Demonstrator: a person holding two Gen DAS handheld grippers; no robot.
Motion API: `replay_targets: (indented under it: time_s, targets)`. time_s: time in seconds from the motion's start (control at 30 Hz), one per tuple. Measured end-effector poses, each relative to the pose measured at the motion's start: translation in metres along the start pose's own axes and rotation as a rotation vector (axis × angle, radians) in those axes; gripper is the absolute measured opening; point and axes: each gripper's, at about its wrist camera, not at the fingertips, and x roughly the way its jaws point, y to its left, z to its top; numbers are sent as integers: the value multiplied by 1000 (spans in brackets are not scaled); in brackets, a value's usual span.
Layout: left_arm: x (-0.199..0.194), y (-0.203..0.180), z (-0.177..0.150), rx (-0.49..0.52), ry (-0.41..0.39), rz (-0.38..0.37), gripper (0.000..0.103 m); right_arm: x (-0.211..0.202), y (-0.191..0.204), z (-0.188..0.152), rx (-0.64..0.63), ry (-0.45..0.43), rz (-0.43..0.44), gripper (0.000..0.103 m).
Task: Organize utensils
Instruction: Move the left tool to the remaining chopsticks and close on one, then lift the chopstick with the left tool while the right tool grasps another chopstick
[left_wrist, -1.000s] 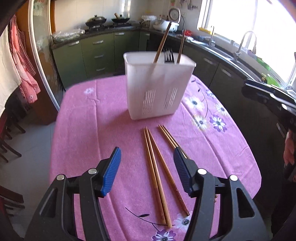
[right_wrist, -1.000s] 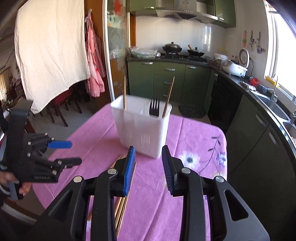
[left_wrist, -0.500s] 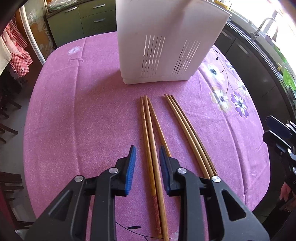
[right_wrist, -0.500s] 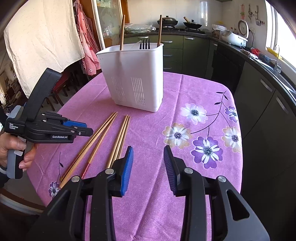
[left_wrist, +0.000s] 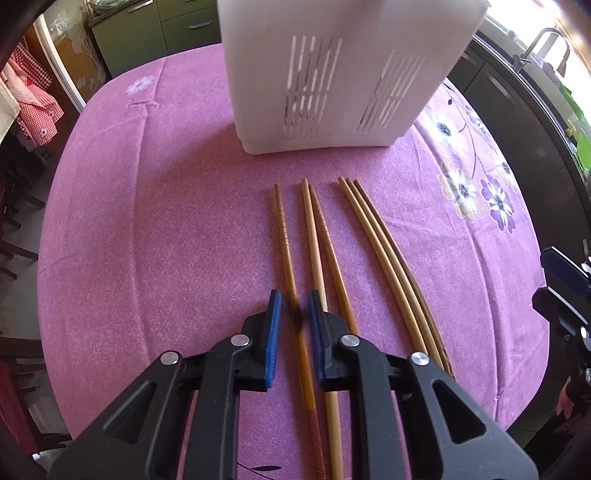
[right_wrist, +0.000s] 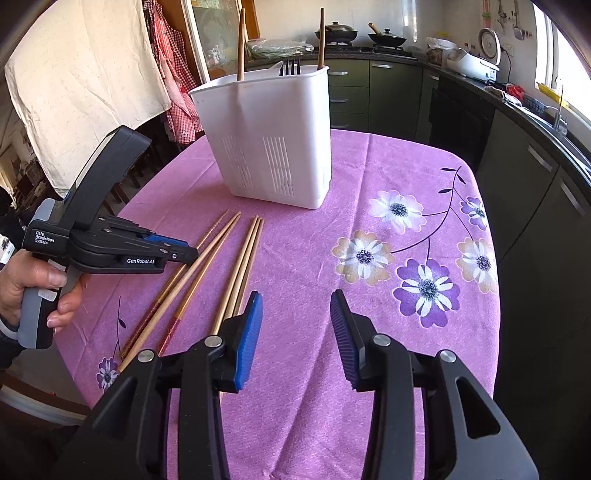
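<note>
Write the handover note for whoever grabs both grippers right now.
Left gripper: nearly closed around the leftmost chopstick, grip not confirmed.
Right gripper: open, empty, over the pink tablecloth.
Loose chopsticks: besides that one, a pair and a bundle of three lie in front of the white holder.
Done: two chopsticks and a fork stand in the holder.
Left: lift the straddled chopstick into the holder, then the rest.
</note>
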Motion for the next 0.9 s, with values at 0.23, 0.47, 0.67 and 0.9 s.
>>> replay_targets:
  time_s: [0.23, 0.47, 0.67, 0.9]
  targets:
    - [3, 0, 2, -21, 16, 51, 13, 0, 1, -3, -4, 8, 7, 39]
    - [5, -2, -1, -17, 30, 53, 10, 5, 1, -4, -6, 23, 11, 40]
    - [7, 12, 4, -64, 49, 14, 7, 6, 2, -4, -6, 26, 10, 40]
    - [-35, 32, -12, -68, -78, -25, 7, 4, -2, -5, 1, 26, 4, 40]
